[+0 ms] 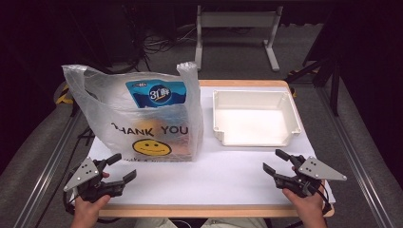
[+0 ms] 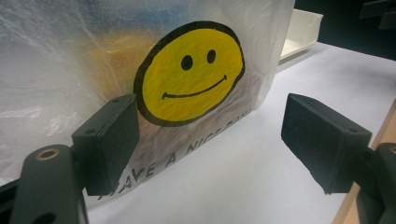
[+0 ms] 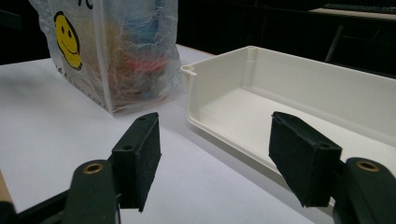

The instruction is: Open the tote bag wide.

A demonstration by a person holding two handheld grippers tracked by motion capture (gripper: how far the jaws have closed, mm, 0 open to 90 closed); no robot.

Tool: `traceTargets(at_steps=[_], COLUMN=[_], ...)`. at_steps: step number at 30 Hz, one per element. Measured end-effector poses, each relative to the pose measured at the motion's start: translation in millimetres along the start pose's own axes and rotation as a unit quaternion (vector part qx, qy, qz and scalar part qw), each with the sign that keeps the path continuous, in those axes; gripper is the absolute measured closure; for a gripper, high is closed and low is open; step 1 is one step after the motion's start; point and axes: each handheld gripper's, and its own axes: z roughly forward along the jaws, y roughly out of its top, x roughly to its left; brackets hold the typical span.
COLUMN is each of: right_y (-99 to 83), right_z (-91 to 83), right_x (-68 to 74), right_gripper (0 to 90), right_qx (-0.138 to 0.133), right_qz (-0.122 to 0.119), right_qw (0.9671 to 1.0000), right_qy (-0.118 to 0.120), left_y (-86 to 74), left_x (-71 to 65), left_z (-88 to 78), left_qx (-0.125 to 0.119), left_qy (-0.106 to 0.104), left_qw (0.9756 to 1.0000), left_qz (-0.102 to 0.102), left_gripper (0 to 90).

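Observation:
A translucent plastic bag [image 1: 142, 118] printed with "THANK YOU" and a yellow smiley [image 2: 189, 74] stands upright on the left of the table. Inside it are a blue package [image 1: 157, 94] and some orange goods. An empty white tray [image 1: 255, 118] sits to its right. My left gripper [image 1: 118, 168] rests open at the front left, just short of the bag, nothing between its jaws. My right gripper [image 1: 275, 161] is open at the front right, in front of the tray [image 3: 289, 98], with the bag [image 3: 121, 51] farther off to its left.
White paper [image 1: 214, 175] covers the wooden tabletop. Behind the table stands a white metal frame [image 1: 235, 28] on a dark floor with cables. Metal rails [image 1: 43, 166] run along both sides of the table.

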Motion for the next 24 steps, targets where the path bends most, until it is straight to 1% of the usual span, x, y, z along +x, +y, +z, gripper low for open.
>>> traceTargets(at_steps=[1,2,5,6,9,11,13,14,15,16,18,21,24], right_y=[-0.2,-0.5,-1.3,-1.7,-2.3,-2.6,-3.0,-3.4,-3.4,-3.6,-4.6,-6.0,-6.1], right_z=[0.5,1.5,3.8,4.9,6.4,6.8,7.9,8.8,8.8,9.4,10.6,11.9,12.4], right_x=[0.2,0.4,0.9,1.4,2.6,2.9,2.8,3.0,3.0,2.9,3.4,4.2,5.0], right_gripper=[34.8,34.8,34.7,34.7,34.5,34.5,34.4,34.4,34.4,34.4,34.4,34.3,34.1], right_qx=[0.000,0.001,0.006,0.008,0.011,0.013,0.014,0.016,0.016,0.017,0.022,0.029,0.030], right_qz=[0.000,0.001,0.002,0.002,0.001,0.001,0.001,0.006,0.006,0.006,0.007,0.004,0.002], right_qw=[1.0000,1.0000,1.0000,1.0000,0.9999,0.9999,0.9999,0.9998,0.9998,0.9998,0.9997,0.9995,0.9995], right_qy=[0.001,0.002,0.003,0.004,0.004,0.003,0.003,0.001,0.001,0.000,-0.003,-0.007,-0.008], left_y=[1.8,4.3,11.1,13.5,20.4,21.9,25.3,25.5,25.5,25.6,26.3,30.1,34.0], left_x=[-0.3,-0.3,-0.3,0.3,2.3,2.9,4.9,5.3,5.3,6.0,8.5,14.8,19.8], left_z=[-1.8,-4.1,-9.7,-11.7,-18.4,-19.5,-22.7,-24.6,-24.6,-25.7,-28.2,-35.3,-38.5], left_qx=[-0.003,-0.006,-0.011,-0.016,-0.024,-0.026,-0.020,-0.018,-0.018,-0.015,-0.021,-0.033,-0.035], left_qy=[0.001,0.002,0.000,0.000,-0.011,-0.012,-0.012,-0.001,-0.001,0.003,0.013,0.029,0.041], left_qw=[1.0000,1.0000,0.9999,0.9999,0.9996,0.9995,0.9997,0.9998,0.9998,0.9998,0.9996,0.9990,0.9985], left_qz=[-0.003,0.000,-0.003,-0.003,-0.012,-0.014,-0.011,0.003,0.003,0.009,0.012,0.007,0.007], left_gripper=[20.1,20.1,20.0,20.0,20.0,20.0,20.1,20.8,20.8,20.8,20.8,20.6,20.4])
